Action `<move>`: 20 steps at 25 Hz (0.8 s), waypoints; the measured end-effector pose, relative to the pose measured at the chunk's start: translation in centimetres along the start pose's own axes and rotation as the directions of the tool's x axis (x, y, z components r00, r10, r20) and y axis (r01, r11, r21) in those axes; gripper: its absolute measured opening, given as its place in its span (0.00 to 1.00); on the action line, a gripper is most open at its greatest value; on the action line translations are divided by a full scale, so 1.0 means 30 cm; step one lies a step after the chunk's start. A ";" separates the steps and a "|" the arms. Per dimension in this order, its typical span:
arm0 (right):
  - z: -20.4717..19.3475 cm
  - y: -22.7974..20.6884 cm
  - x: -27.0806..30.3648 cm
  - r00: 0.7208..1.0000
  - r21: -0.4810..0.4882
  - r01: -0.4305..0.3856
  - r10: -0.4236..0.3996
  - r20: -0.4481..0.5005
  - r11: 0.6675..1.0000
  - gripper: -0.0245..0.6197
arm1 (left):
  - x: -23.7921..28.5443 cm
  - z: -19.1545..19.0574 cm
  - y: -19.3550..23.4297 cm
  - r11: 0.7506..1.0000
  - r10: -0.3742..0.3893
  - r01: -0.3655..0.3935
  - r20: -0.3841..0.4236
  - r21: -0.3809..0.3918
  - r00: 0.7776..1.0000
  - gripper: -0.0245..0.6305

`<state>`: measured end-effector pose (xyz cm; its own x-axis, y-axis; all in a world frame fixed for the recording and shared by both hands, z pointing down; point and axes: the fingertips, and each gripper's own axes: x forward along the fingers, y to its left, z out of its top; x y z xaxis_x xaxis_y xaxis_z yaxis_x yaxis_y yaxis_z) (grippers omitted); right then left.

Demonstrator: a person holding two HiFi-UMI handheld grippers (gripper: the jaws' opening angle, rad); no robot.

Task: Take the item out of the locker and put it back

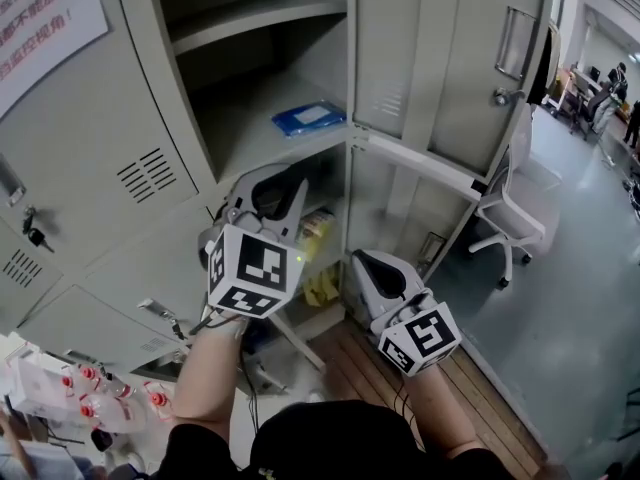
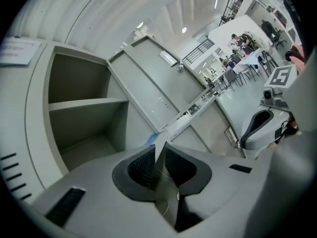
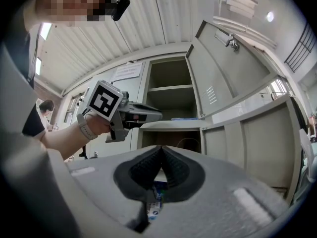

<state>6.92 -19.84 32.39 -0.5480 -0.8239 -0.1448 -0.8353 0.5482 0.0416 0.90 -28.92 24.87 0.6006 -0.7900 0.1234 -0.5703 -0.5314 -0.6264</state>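
The locker (image 1: 165, 98) stands with its door (image 1: 450, 58) swung wide to the right, so its 2 compartments are open to reach. The task's thing, a flat blue packet (image 1: 308, 118), lies on the floor of the upper compartment, near its right wall and close to the front edge, below the bare shelf (image 1: 250, 18). Neither tool touches it. The left tool (image 2: 159, 151) is raised in front of the opening and aimed roughly level into the locker. Its jaws are narrowed to a slim gap with nothing between them, which I judge suits pinching a thin, flat packet by its near edge. The right tool (image 3: 161, 150) hangs lower and to the right, in front of the lower compartment where yellow things (image 1: 318, 226) sit. Its pads meet at the tips, and a small blue-and-white printed piece (image 3: 154, 200) shows low in the gap behind them, though I cannot tell whether it is gripped. It seems parked there to keep out of the left tool's path. The taking-out step looks about to begin.
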 end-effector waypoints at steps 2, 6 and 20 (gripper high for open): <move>-0.005 0.020 0.006 1.000 0.002 -0.011 0.011 0.001 1.000 0.04 | -0.025 -0.022 -0.017 1.000 0.006 -0.006 0.007 -0.014 1.000 0.14; -0.015 0.054 0.017 1.000 0.010 -0.026 0.026 0.001 1.000 0.04 | -0.083 -0.064 -0.049 0.998 0.023 -0.021 0.036 -0.054 0.999 0.12; -0.128 0.172 0.034 0.996 0.058 -0.072 0.075 -0.048 0.996 0.04 | -0.279 -0.279 -0.128 0.957 0.029 -0.007 0.070 -0.289 0.997 0.06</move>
<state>1.88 -18.41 36.26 -0.6105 -0.7865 -0.0936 -0.7896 0.6136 -0.0058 -6.62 -22.82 32.69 0.6217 -0.7816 0.0510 -0.7124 -0.5913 -0.3779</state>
